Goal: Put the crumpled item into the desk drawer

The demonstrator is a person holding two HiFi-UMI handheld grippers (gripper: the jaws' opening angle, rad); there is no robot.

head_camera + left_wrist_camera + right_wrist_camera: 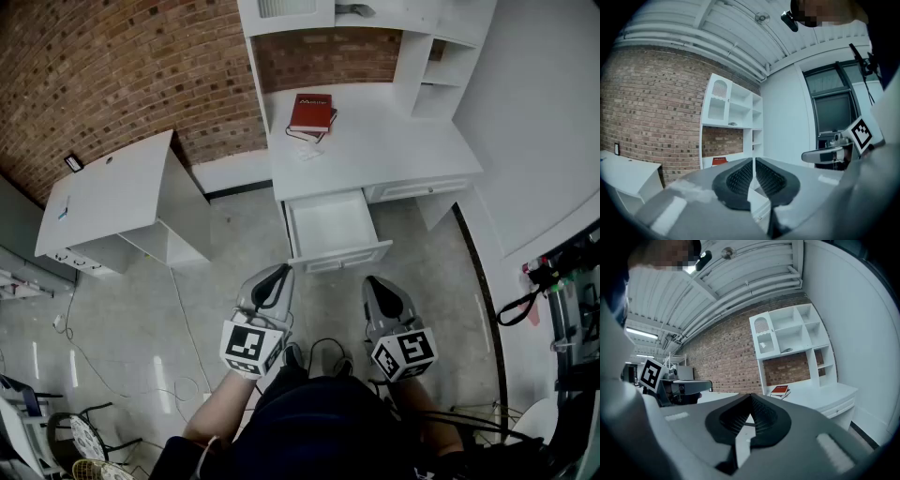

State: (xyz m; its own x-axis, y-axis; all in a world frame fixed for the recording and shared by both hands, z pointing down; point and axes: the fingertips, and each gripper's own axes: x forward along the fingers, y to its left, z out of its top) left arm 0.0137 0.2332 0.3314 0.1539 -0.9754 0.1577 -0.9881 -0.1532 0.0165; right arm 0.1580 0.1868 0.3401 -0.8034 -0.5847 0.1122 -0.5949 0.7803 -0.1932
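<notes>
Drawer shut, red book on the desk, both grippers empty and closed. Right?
No: the drawer is pulled open, as the head view shows. The red book does lie on the desk, and the left gripper and right gripper are both empty and closed.

A red-brick wall (122, 66) backs a white surface (375, 141) topped by an open shelf unit (792, 333). A low white cabinet (112, 202) stands apart on the pale grey floor (234, 234). Dark windows (832, 112) and a strip light (642, 332) sit beneath a ribbed white ceiling (740, 282).
</notes>
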